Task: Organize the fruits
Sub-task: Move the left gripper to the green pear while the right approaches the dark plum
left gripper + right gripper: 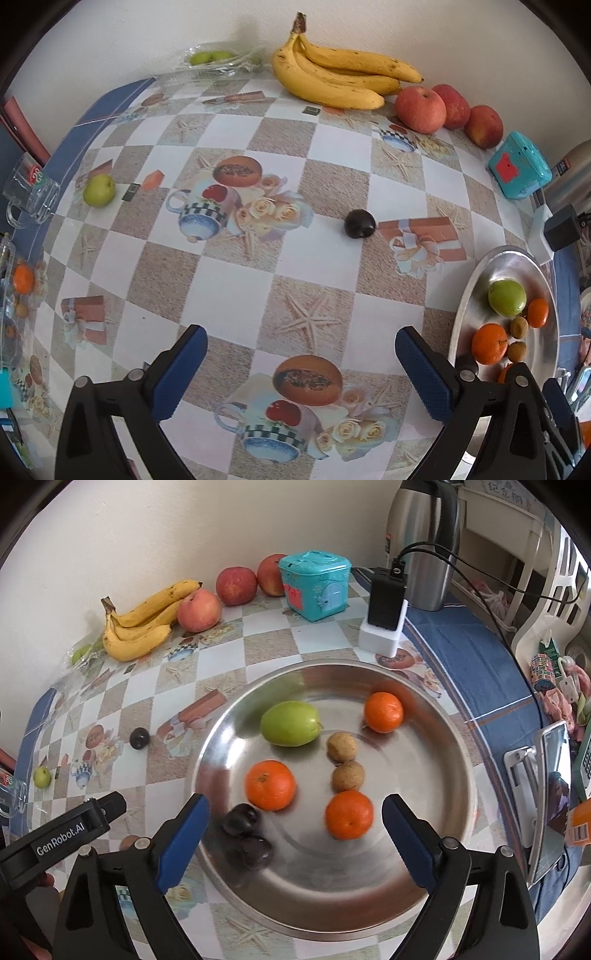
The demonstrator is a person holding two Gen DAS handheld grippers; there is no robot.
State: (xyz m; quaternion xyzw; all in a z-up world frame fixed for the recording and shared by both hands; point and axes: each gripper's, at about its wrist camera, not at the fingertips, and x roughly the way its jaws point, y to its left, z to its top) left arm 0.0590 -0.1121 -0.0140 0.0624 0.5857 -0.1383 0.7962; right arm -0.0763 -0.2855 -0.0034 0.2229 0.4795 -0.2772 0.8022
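Sitting loose on the desk (229,280): a dark plum (359,223), well apart from the steel plate (436,878) already carrying oranges, a green fruit and two plums. Hovering before it, left tongs (301,373) gaping wide, empty. Hanging over the plate, right tongs (295,843) likewise wide, gripping nothing. Likely gathering strays; reaching forward to straddle the plum next.
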